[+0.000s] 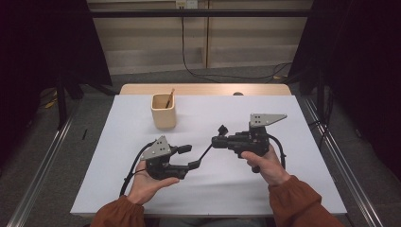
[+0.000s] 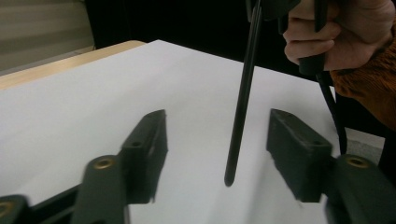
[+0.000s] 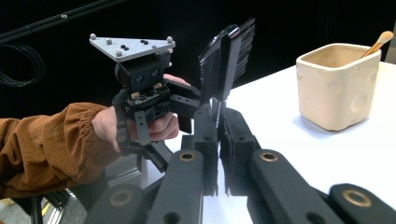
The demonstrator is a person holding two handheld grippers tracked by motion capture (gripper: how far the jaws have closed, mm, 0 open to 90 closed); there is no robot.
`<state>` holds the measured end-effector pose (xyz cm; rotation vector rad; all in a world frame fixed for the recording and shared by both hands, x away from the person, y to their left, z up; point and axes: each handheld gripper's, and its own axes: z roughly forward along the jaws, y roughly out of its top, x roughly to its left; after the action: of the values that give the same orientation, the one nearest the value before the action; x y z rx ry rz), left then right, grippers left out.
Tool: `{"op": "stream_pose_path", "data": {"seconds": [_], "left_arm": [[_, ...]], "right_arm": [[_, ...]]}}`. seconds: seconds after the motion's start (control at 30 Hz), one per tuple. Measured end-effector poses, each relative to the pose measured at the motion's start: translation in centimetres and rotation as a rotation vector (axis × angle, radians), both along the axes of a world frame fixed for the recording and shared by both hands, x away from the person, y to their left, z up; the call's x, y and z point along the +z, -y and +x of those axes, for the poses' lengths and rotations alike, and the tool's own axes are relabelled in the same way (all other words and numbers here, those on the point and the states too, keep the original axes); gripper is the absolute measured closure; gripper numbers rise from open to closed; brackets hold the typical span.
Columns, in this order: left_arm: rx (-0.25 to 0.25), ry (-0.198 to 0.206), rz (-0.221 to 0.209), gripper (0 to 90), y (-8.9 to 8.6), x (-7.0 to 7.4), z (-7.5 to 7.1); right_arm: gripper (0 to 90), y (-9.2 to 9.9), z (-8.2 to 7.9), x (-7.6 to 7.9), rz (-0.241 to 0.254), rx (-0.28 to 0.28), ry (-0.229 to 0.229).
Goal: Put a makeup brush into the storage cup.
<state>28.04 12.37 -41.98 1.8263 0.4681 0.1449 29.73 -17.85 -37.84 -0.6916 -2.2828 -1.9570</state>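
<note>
Currently the right tongs [image 1: 216, 141] are clamped on the black tail comb [image 3: 227, 56] just below its toothed head, so they carry its whole weight. The comb's thin tail slants down between the jaws of the left tongs [image 2: 217, 135], which stand apart and clear of it, consistent with a hand-over. A beige cup [image 1: 163, 116] stands well beyond the left tongs and is probably the comb's destination.

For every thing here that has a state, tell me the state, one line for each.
left gripper: open, comb handle between its jaws, untouched.
right gripper: shut on the black comb.
black comb: held, handle end pointing at the table.
beige cup: upright, a wooden stick leaning inside.
</note>
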Motion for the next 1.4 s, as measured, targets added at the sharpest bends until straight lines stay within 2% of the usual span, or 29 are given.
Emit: {"op": "stream_pose_path", "data": {"seconds": [0.17, 0.37, 0.5, 0.8, 0.93, 1.0, 1.17, 1.27, 1.4], "left_arm": [[0.041, -0.013, -0.015, 18.5, -0.4, 0.3, 0.2], [0.057, -0.016, -0.01, 7.2, -0.8, 0.4, 0.1], [0.03, -0.014, -0.022, 2.0, -1.4, 0.5, 0.1], [0.039, -0.008, -0.025, 1.9, -1.8, 0.6, -0.1], [0.055, 0.008, 0.012, 2.1, -1.9, 0.6, 0.0], [0.053, 0.0, 0.019, 2.1, -1.8, 0.5, 0.0], [0.046, -0.001, 0.022, 3.3, -1.5, 0.5, -0.1], [0.039, -0.011, 0.024, 3.3, -1.5, 0.5, -0.1], [0.048, -0.01, 0.018, 3.3, -1.5, 0.5, 0.1]], "right_arm": [[85.6, 0.2, 0.1, 0.2, -0.005, -0.004, 0.003], [85.7, 0.5, 0.1, 0.3, -0.019, -0.01, 0.004], [85.7, 0.7, 0.3, 0.2, -0.02, -0.018, 0.0], [85.6, 0.5, 0.7, 0.8, -0.059, -0.004, 0.018], [85.7, 0.1, 1.0, 0.9, -0.092, 0.005, 0.011], [85.7, -0.1, 1.1, 1.1, -0.117, 0.012, 0.011], [85.7, -0.3, 1.7, 1.7, -0.153, 0.017, 0.012], [85.6, -0.5, 1.9, 2.1, -0.196, 0.026, 0.02], [85.6, -0.8, 2.0, 2.4, -0.223, 0.04, 0.018]]}}
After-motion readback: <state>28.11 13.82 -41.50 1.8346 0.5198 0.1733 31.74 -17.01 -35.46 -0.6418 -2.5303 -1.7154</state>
